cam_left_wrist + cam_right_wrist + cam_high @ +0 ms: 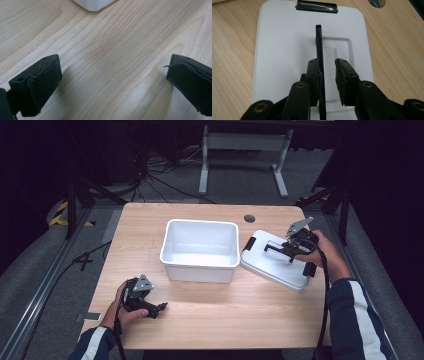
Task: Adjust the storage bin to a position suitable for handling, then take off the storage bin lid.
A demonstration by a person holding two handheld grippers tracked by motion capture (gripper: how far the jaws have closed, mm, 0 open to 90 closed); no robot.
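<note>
Left gripper (150,307) low near the table's (210,312) front-left corner, jaws spread wide, holding nothing, just wood grain between them. Right gripper (287,249) over the white lid (272,265) by the right edge, jaws straddling its raised black handle (320,57): one pad touches, the other looks slightly off, so probably not clamped. White bin (200,250) sits mid-table. Grey floor, cables behind.

table (200,320) evenly lit from above, surroundings near black, soft shadows under jaws in left gripper view, mild glare on white lid (287,37), high view soft and low-res, near jaw bases slightly blurred in right gripper view
</note>
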